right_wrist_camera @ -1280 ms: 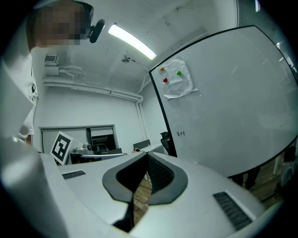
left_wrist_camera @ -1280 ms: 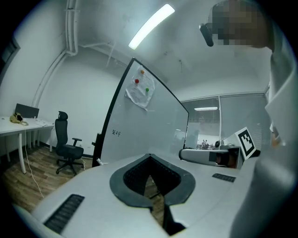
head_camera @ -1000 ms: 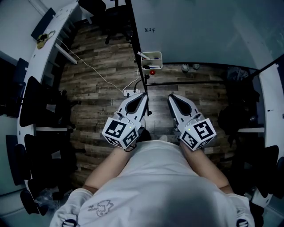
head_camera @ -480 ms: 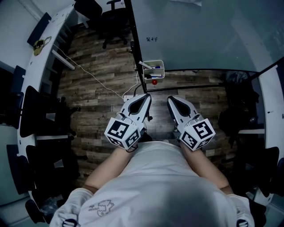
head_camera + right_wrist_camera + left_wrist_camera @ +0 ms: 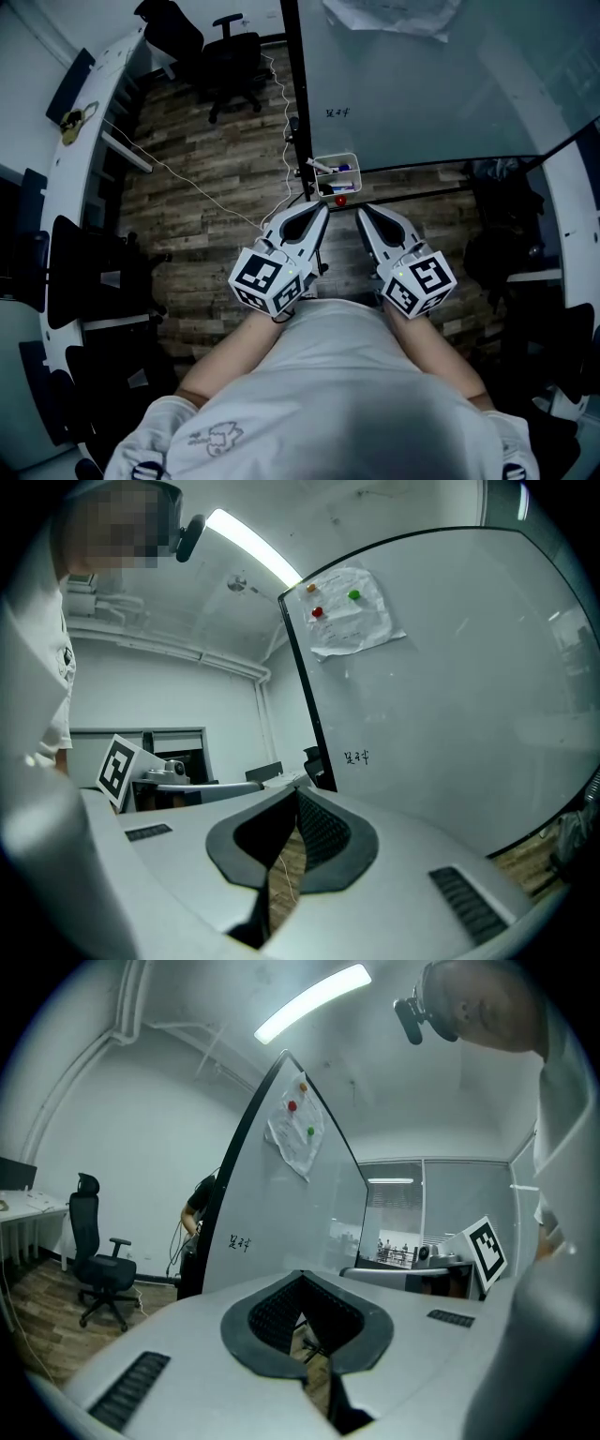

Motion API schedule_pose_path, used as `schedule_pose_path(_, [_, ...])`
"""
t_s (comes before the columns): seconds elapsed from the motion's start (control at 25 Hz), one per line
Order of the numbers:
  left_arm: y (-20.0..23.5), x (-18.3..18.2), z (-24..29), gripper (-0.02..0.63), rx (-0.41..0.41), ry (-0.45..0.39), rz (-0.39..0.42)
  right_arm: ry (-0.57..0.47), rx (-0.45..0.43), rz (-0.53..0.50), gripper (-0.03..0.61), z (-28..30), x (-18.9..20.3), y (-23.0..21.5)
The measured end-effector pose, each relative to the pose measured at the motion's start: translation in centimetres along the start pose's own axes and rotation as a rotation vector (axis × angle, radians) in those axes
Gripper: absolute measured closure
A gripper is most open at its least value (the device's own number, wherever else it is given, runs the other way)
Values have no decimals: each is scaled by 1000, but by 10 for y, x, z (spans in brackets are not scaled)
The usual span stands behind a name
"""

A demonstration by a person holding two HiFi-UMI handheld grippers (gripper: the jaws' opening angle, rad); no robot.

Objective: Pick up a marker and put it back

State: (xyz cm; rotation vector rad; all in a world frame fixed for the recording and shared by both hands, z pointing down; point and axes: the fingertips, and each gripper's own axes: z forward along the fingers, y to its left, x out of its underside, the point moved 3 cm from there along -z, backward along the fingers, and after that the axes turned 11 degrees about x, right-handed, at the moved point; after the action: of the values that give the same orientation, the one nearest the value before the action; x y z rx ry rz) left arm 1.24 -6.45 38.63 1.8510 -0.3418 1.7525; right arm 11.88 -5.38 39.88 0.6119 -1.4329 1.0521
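The left gripper (image 5: 321, 209) and right gripper (image 5: 362, 211) are held side by side above the plank-wood floor (image 5: 206, 197), pointing at the glossy whiteboard (image 5: 422, 94). Each gripper's smooth grey jaws are pressed together at the tips, with nothing between them. The markers (image 5: 339, 170) lie in a small white rectangular tray (image 5: 356, 174) at the whiteboard's lower corner, near both tips. A crumpled paper sheet (image 5: 352, 616) hangs under round magnets (image 5: 353, 594).

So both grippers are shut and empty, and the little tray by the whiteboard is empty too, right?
Not quite: the tray holds markers, as the head view shows. The left gripper and right gripper are shut and empty, as you said.
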Motion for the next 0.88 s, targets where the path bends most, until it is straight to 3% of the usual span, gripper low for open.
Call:
schedule_pose_path(0.48, [60,-15,-5,609,108,29,3,10,97,-29,566,68,0,9])
schedule_pose_path(0.88, [90,-9,-3,609,104,16,-20,56,103,-67,566,103,16,-2])
